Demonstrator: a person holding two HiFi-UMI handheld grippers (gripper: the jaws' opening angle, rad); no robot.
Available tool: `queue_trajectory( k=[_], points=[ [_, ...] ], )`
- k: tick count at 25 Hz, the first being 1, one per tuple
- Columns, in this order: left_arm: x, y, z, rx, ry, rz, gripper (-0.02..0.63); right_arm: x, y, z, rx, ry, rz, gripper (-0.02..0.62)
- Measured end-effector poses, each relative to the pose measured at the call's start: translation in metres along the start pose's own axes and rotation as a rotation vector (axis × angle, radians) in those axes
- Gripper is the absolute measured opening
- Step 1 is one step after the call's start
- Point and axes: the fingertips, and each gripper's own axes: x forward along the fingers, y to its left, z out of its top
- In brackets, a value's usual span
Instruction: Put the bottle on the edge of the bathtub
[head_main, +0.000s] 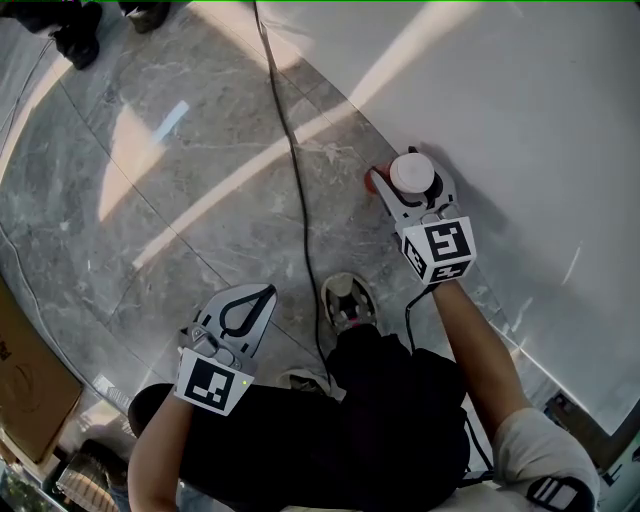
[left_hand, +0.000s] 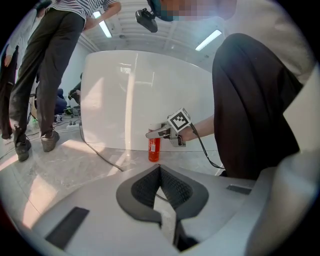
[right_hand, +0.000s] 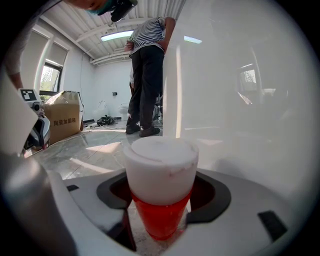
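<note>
Bottle (right_hand: 161, 180), red with white cap, stands upright on the marble floor (head_main: 180, 210), against the white bathtub (head_main: 520, 120) wall. Right gripper (head_main: 412, 178) jaws clasp it below the cap. Left gripper (left_hand: 160, 169) jaws pressed together, holding nothing.

The bathtub (head_main: 520, 120) is glossy, the floor (head_main: 150, 200) polished stone, the bottle (right_hand: 160, 210) translucent plastic

One bottle (right_hand: 160, 170), one bathtub (head_main: 520, 110), two grippers (head_main: 262, 293) (head_main: 402, 183)

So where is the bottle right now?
Head view, right side: the bottle stands on the floor beside the white bathtub wall, between the right gripper's jaws.
</note>
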Motion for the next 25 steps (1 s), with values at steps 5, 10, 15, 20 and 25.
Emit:
queue_trajectory(
  k=[5,10,15,20,25],
  points=[
    [-0.0006,0.0006,0.0000,0.003,0.000,0.005,0.011,0.0015,-0.0012,0.0009,-0.004,-0.002,-0.003,0.295],
    [0.0010,0.0011,0.0000,0.003,0.000,0.006,0.011,0.0000,-0.0022,-0.0017,-0.002,-0.007,-0.005,0.295],
    [0.0017,0.0009,-0.0016,0.008,0.001,0.006,0.011,-0.0016,-0.0045,-0.0032,0.018,-0.018,-0.007,0.295],
    [0.0044,0.0021,0.0013,0.012,-0.010,0.003,0.011,-0.0049,-0.0058,-0.0034,0.023,-0.032,-0.004,0.295],
    [0.0071,0.0019,0.0011,0.011,-0.007,-0.006,0.011,-0.0083,-0.0045,-0.0055,0.020,-0.035,-0.002,0.295]
  ],
)
